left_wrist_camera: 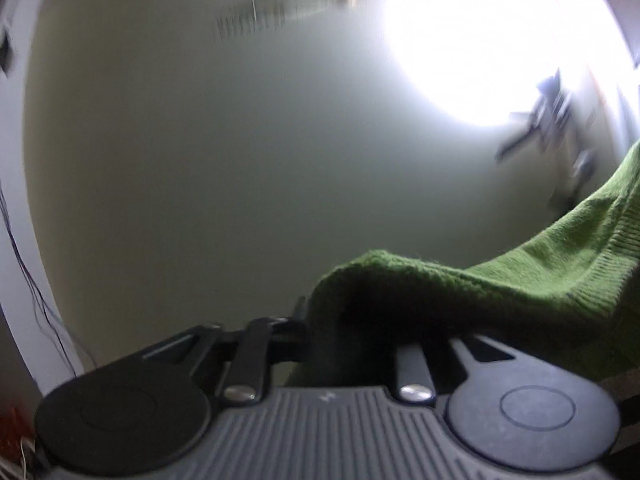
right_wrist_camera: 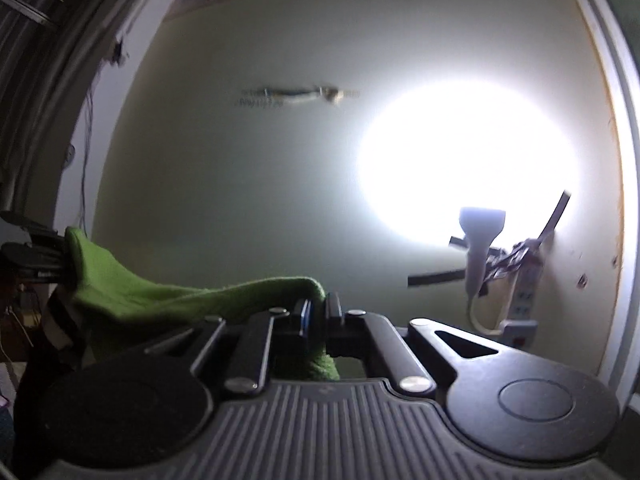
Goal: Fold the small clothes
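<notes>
A green knit garment (right_wrist_camera: 160,292) hangs in the air, stretched between my two grippers in front of a pale wall. My right gripper (right_wrist_camera: 318,312) is shut on one corner, and a fold of the cloth dangles below its fingers. My left gripper (right_wrist_camera: 48,256) shows at the far left of the right wrist view, with the other corner standing up at its tips. In the left wrist view the garment (left_wrist_camera: 500,276) drapes over the left gripper (left_wrist_camera: 340,316) and hides the right fingertip. Its linkage bars stand spread, so the jaws are apart with cloth lying between them.
Both views face a pale green wall with a strong glare patch (right_wrist_camera: 468,168). A white lamp head (right_wrist_camera: 480,232) and a power strip (right_wrist_camera: 524,292) hang on the wall at the right. Thin cables (left_wrist_camera: 36,280) run down a white frame on the left.
</notes>
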Available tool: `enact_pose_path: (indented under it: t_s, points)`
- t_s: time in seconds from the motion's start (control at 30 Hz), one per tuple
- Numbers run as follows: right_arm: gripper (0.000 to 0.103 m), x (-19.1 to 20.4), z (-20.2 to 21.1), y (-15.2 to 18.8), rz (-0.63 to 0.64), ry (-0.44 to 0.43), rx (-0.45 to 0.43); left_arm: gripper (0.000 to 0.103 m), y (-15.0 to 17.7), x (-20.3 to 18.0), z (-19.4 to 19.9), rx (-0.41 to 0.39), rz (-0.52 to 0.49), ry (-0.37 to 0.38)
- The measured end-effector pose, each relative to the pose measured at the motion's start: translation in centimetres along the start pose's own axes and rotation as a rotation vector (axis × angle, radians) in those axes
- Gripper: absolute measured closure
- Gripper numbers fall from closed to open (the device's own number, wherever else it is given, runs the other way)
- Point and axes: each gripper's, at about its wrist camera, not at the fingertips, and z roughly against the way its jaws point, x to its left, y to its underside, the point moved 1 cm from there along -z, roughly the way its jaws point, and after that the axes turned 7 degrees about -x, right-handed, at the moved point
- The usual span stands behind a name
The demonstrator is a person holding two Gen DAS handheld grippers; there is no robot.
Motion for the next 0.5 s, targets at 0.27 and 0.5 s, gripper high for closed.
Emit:
enact_pose_path:
  t_s: [0.27, 0.5]
  points:
    - [0.054, -3.2, -8.9, 17.8, -0.174, 0.05, 0.389, 0.054, 14.7, 3.3, -8.1, 0.389, 0.133, -0.039]
    - [0.032, -1.3, -0.4, 24.1, -0.31, -0.064, 0.526, 0.033, 21.2, 5.1, -6.7, 0.541, 0.127, -0.034]
